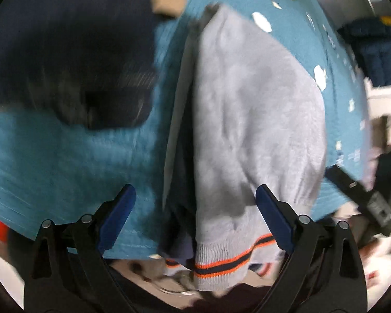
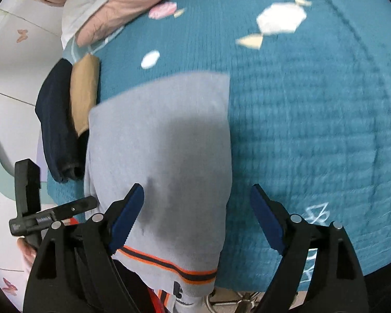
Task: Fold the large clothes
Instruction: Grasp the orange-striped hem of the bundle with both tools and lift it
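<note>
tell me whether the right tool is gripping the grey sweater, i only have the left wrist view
Observer: No. In the right wrist view the right tool stands open above the grey sweater, pinching nothing.
Operator: is the far folded edge straight
Observer: Fairly straight, and it lies flat on the teal blanket.
Operator: what's the dark blur beside the sweater
Observer: A navy garment with a tan garment next to it, along the sweater's left edge.
</note>
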